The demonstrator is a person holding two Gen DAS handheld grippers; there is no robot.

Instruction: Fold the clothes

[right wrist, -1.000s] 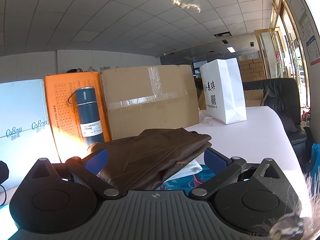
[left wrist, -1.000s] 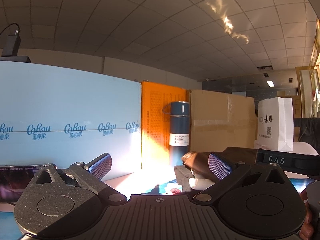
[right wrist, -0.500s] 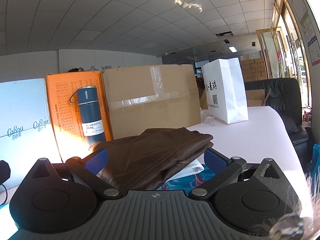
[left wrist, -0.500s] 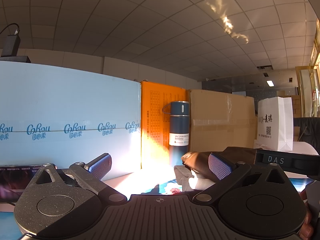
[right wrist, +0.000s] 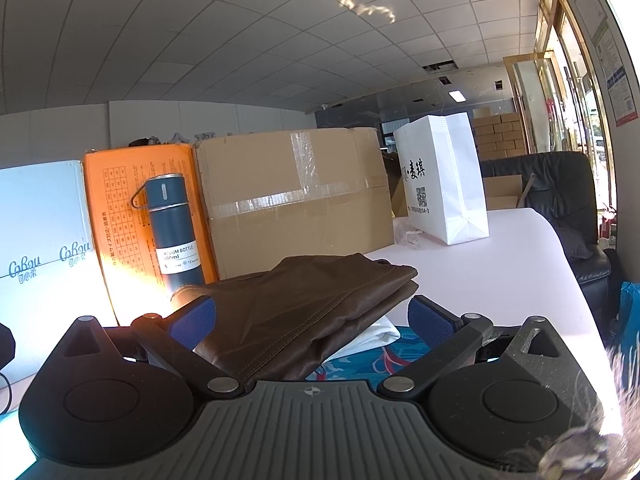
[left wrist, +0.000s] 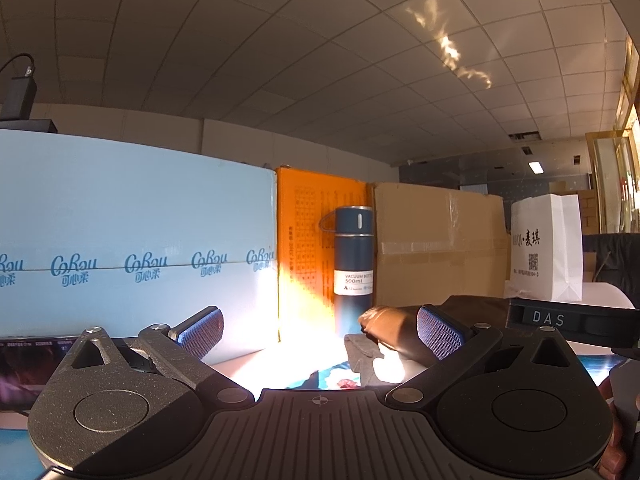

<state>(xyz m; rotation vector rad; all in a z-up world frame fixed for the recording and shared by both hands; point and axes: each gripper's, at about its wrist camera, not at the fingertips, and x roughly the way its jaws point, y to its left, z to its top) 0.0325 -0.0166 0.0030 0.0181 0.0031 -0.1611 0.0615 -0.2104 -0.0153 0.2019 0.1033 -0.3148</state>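
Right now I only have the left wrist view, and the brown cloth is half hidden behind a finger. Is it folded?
Observer: Yes. In the right wrist view the brown garment lies folded in flat layers.
Operator: Is the right gripper clamped on it?
Observer: No. The right gripper is open, its fingers spread wide to either side of the garment.
Operator: Anything under it?
Observer: A white cloth pokes out beneath it, over a teal patterned fabric.
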